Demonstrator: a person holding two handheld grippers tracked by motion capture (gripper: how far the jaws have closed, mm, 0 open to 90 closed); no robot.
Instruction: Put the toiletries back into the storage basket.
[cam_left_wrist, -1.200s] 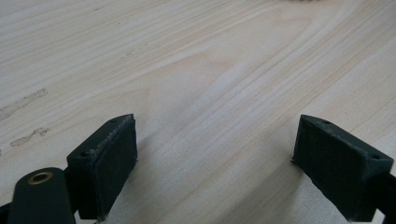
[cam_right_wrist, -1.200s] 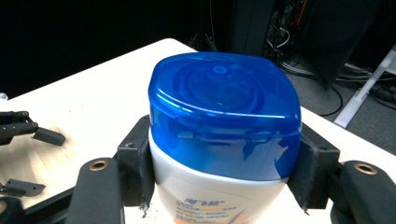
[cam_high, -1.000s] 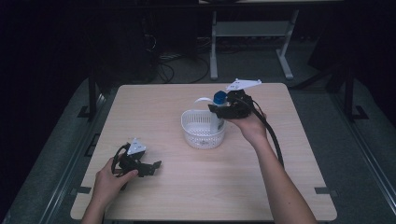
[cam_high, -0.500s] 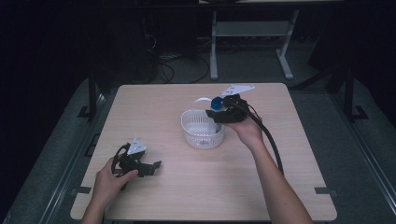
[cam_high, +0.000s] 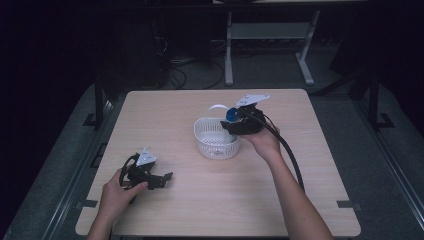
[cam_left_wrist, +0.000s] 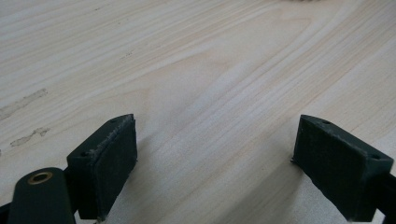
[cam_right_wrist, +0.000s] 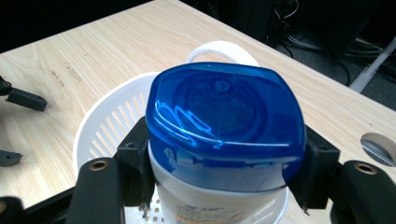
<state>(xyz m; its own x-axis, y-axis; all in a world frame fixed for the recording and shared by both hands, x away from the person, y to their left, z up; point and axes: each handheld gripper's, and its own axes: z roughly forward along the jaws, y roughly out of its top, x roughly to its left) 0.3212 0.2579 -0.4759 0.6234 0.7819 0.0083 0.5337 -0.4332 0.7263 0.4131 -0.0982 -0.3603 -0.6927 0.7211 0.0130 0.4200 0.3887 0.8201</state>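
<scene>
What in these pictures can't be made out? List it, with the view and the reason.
- Bottle: right gripper view, its lower body is cut off by the bottom edge; small print on it is too blurred to read.
- Basket: right gripper view, the bottle covers most of its floor.
- Bottle in the high view: the right gripper hides all but its blue cap.
- Left gripper: left gripper view, its body is cut off below.

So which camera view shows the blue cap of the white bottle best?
The right gripper view: the blue cap is close and sharp, with the white bottle held between the right claw's jaws above the white basket. In the high view the cap is a small blue spot. The left gripper view shows bare table.
</scene>
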